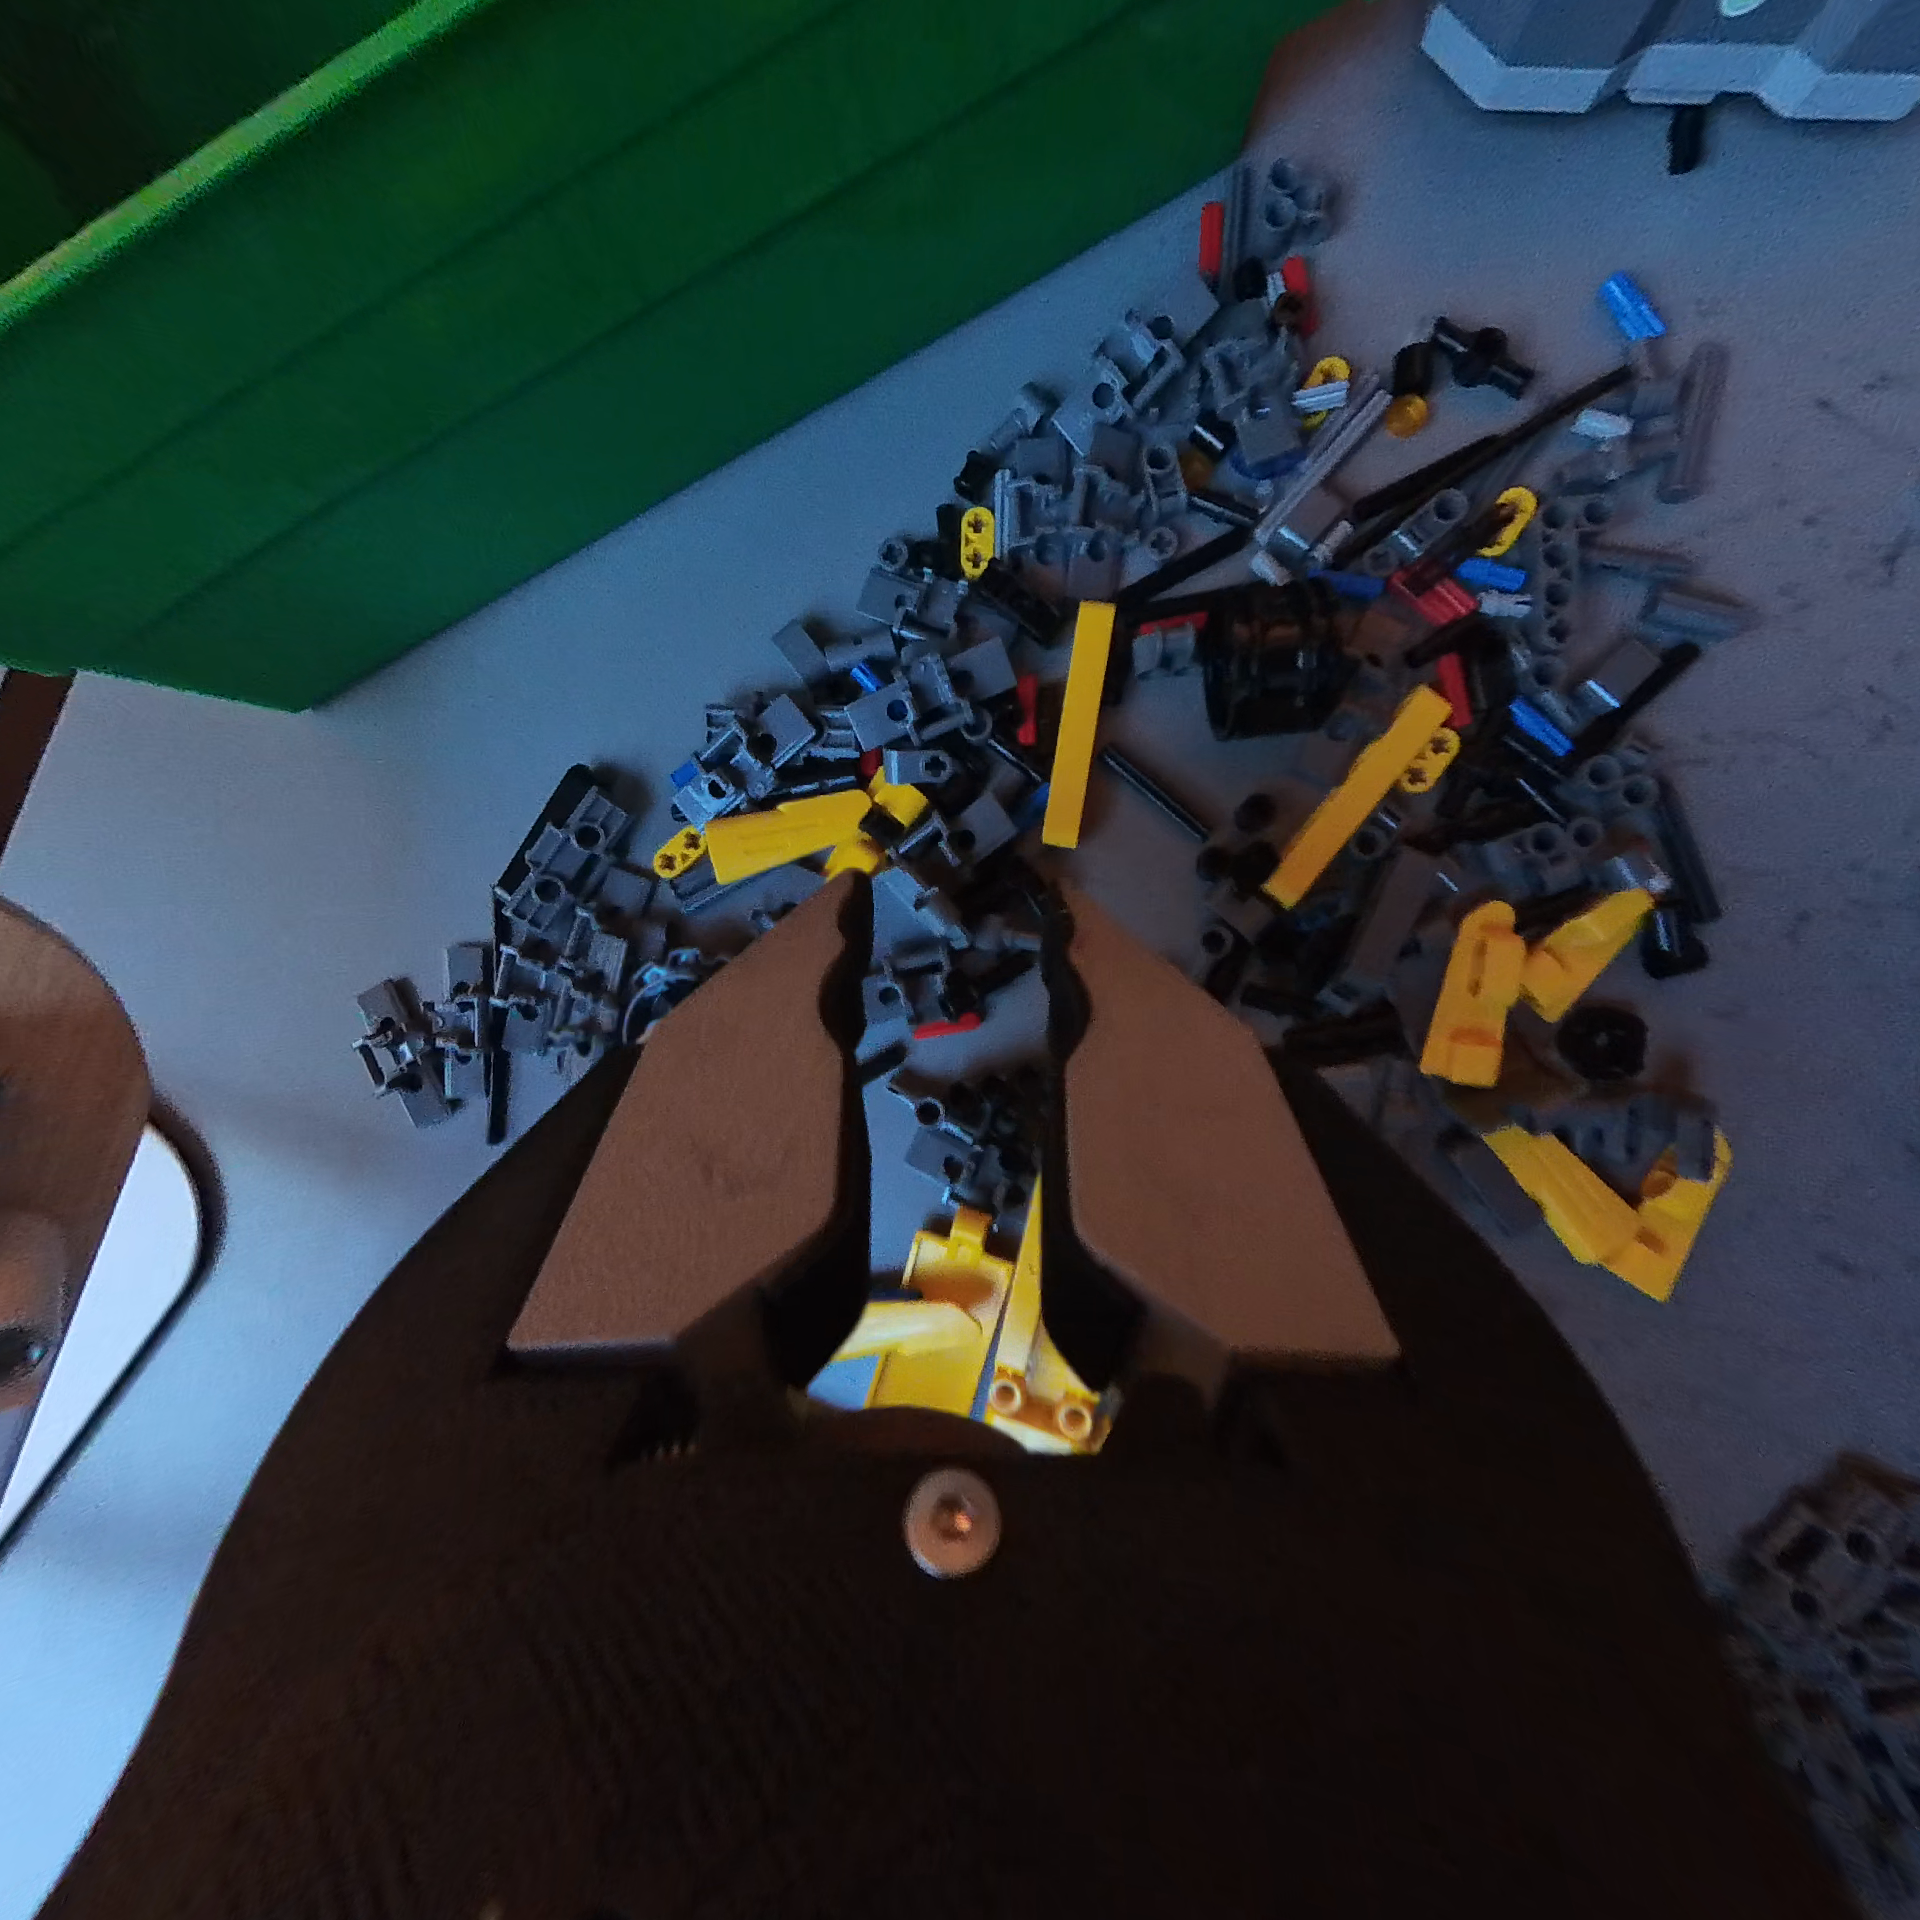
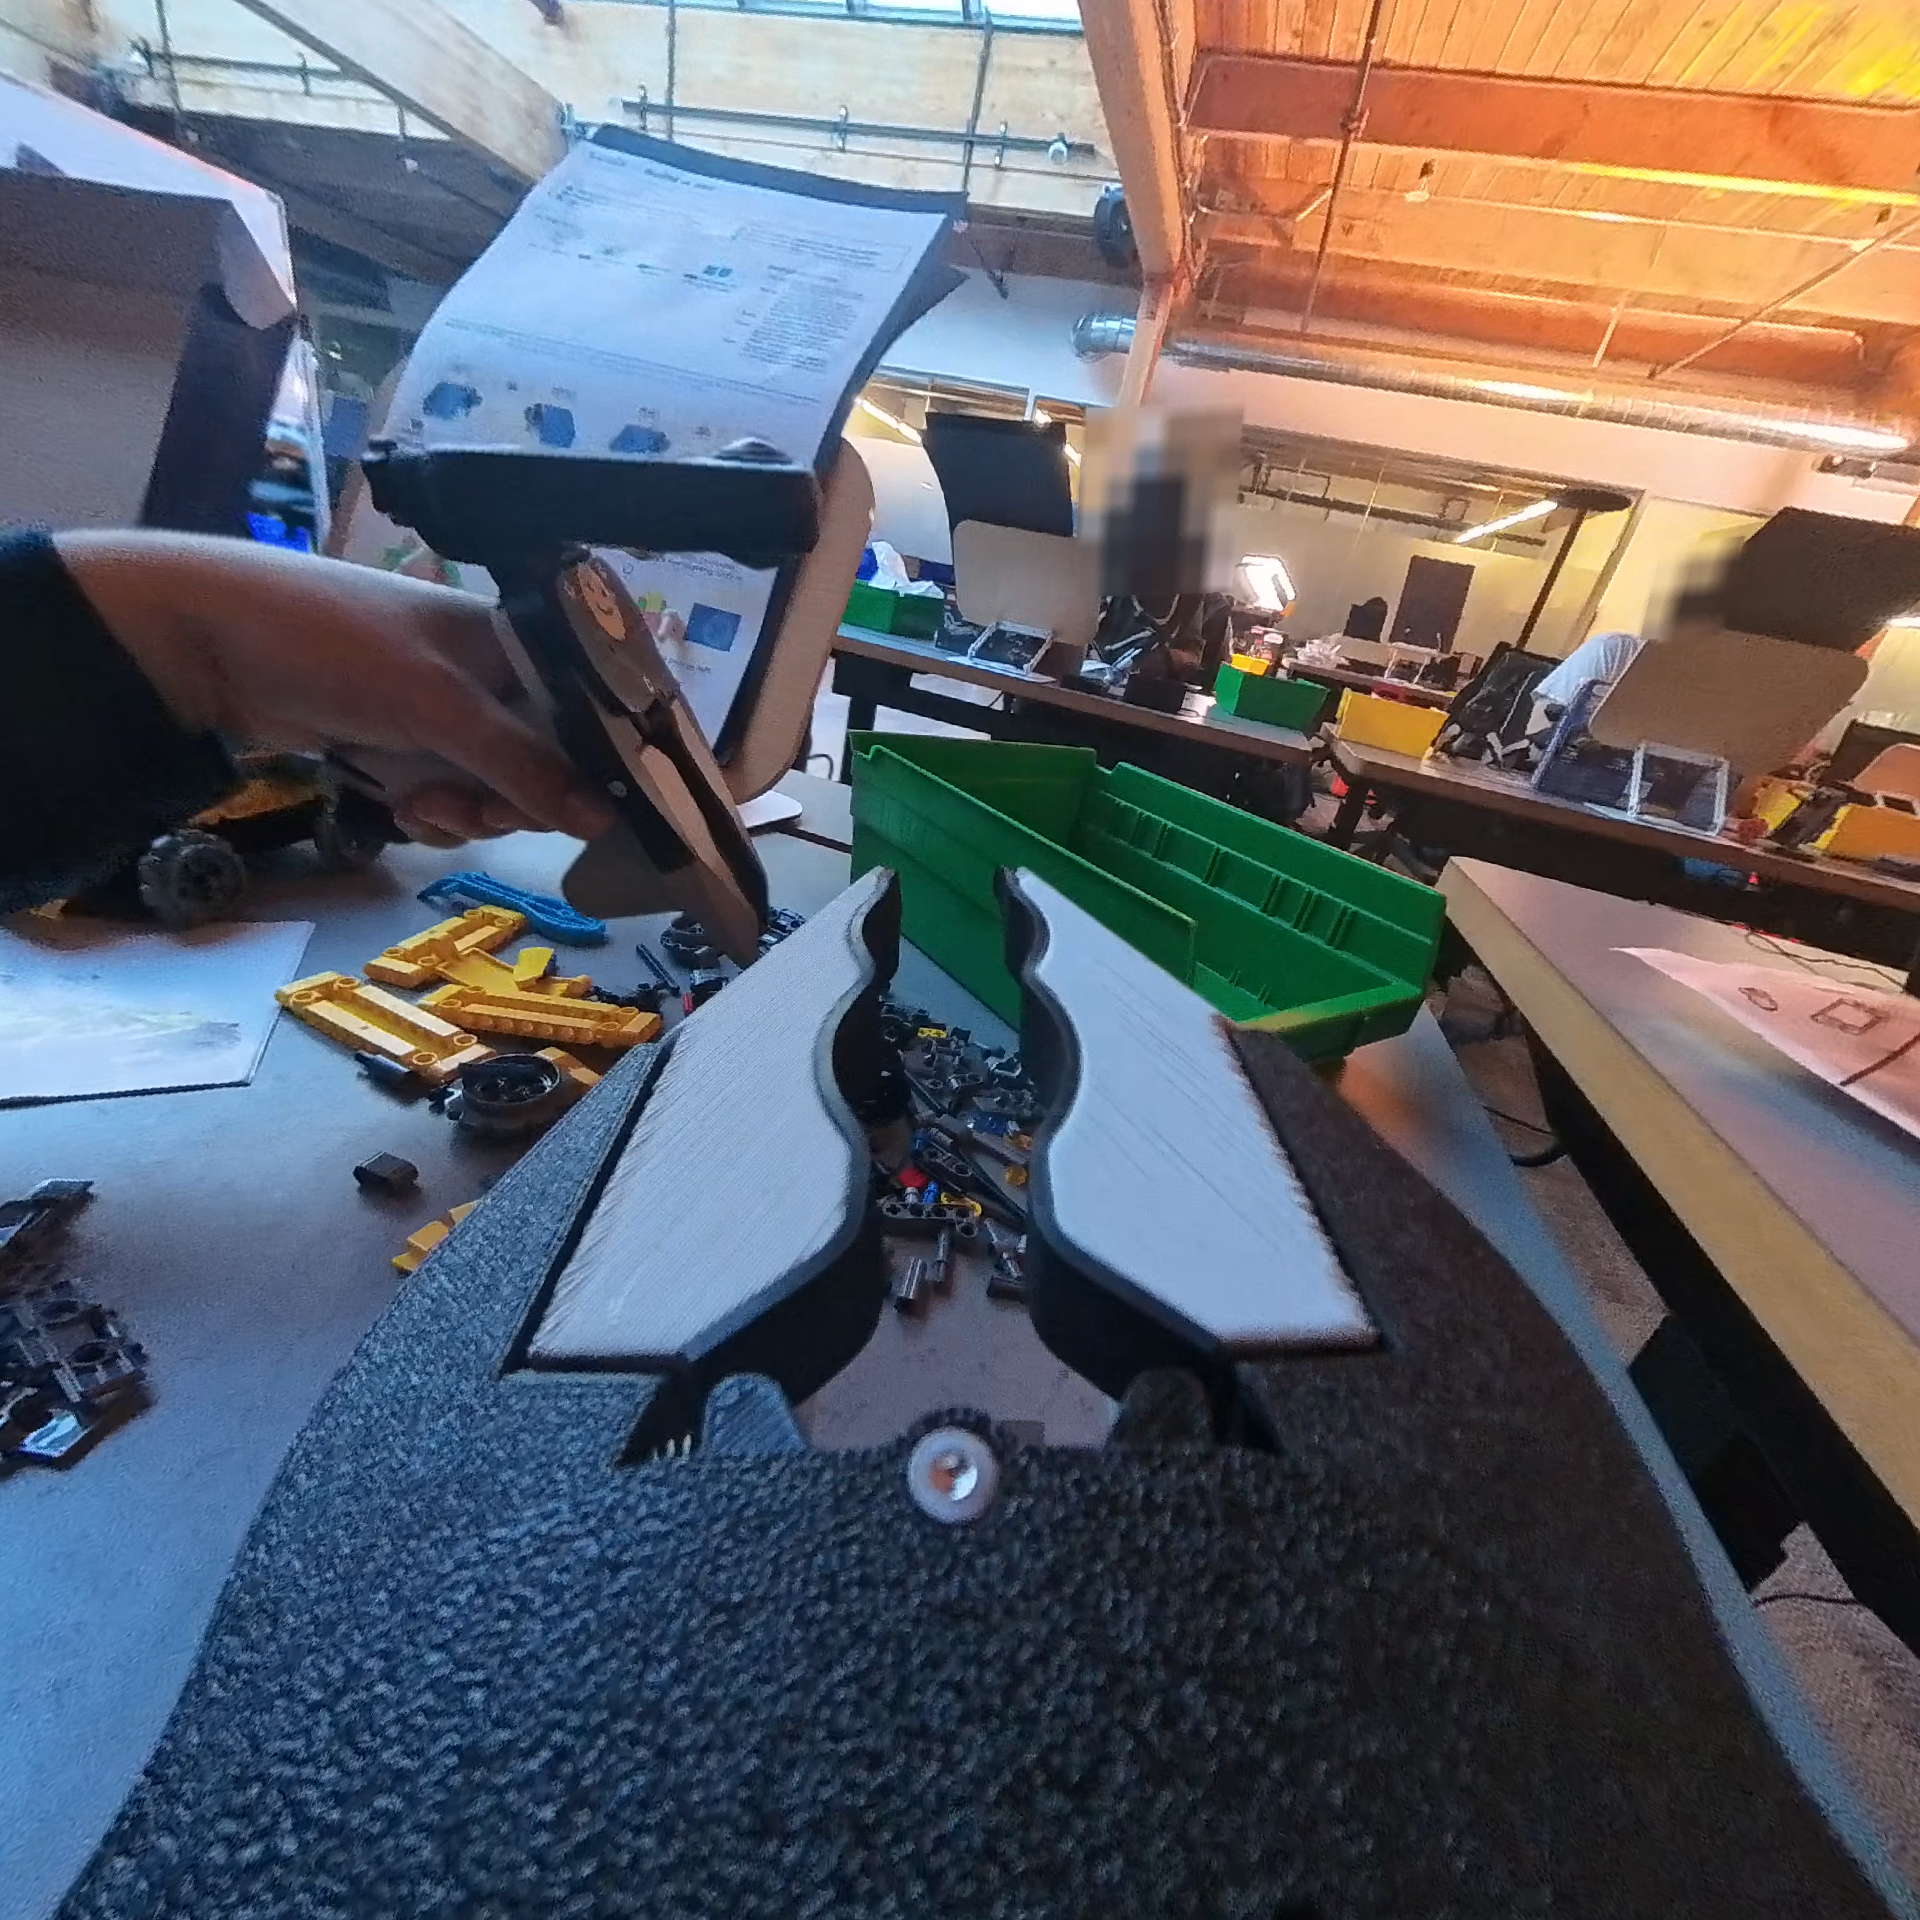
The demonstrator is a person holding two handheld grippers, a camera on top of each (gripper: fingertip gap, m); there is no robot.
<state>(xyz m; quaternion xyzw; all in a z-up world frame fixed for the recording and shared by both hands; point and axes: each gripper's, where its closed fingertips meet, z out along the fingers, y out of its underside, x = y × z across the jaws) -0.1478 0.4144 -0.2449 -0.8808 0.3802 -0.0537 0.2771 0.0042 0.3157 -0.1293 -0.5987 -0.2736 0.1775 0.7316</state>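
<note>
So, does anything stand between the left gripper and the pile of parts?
Nothing visible does. The left gripper is open, tips at the pile, with small grey and black parts showing between its jaws. The bin lies beyond the pile.

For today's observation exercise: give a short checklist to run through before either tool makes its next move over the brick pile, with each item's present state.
1. Left tool open: ok, jaws apart.
2. Left tool empty: ok, nothing gripped; its tips sit over the loose brick pile.
3. Right tool open and empty: ok.
4. The two tools apart: ok, seen in the right wrist view.
5. Green bin beside the pile: ok.
6. Bin contents: cannot tell.
</note>
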